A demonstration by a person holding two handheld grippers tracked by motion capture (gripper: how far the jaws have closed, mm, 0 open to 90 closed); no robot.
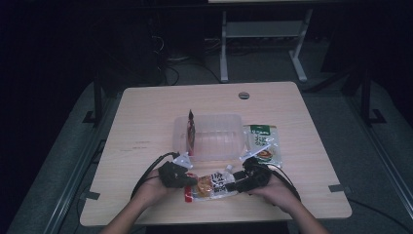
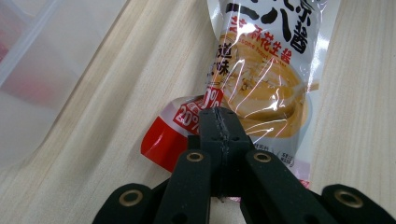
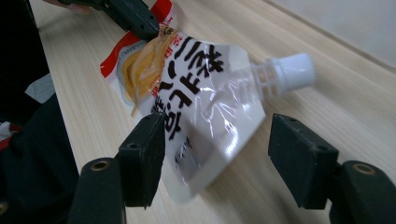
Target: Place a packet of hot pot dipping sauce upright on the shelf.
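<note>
On the near edge of the table (image 1: 146, 204): sauce pouch (image 1: 214, 185) lies flat | left gripper (image 2: 219, 122) pinches its red bottom corner tight | right gripper (image 3: 212, 154) gapes around the spout end, not squeezing | step: getting a two-handed hold | next: squeeze, lift into clear tub (image 1: 209, 136) beyond | green packet (image 1: 263, 144) lies right of tub, red packet (image 1: 191, 131) stands inside.

Light wood-grain counter (image 1: 146, 122), grey cable grommet (image 1: 244, 95) near its far edge, upper centre of the high view. Directly on it: clear plastic tub (image 1: 214, 141) mid-frame, green-and-white sachet (image 1: 263, 145) flat just right of the tub, spouted sauce pouch (image 1: 214, 184) lower centre, near the front edge.
</note>
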